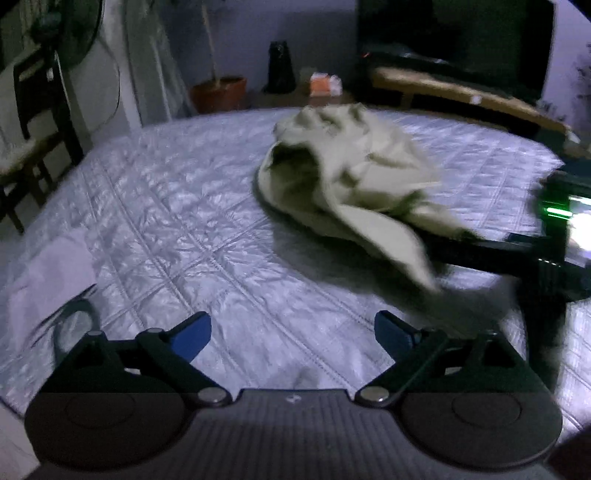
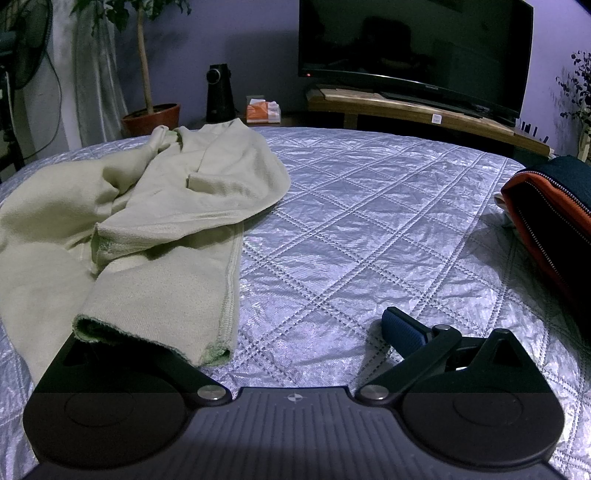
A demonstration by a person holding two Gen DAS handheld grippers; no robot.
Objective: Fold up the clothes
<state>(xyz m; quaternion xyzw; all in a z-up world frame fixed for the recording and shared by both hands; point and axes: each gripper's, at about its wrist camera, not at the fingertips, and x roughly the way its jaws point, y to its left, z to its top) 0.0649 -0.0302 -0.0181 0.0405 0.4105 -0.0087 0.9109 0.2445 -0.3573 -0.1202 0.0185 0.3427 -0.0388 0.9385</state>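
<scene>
A pale green sweatshirt lies crumpled on the silver quilted bedcover, blurred in the left wrist view. My left gripper hovers open over bare cover, short of the garment. A sleeve trails toward the black right gripper body at the frame's right edge. In the right wrist view the sweatshirt spreads over the left half, and its sleeve cuff lies over my right gripper's left finger, hiding it. The right gripper is open, its blue right fingertip just above the bedcover.
A dark zipped item with orange lining sits at the bed's right edge. Beyond the bed are a TV on a wooden bench, a potted plant, a black speaker and a fan. A white sheet lies near left.
</scene>
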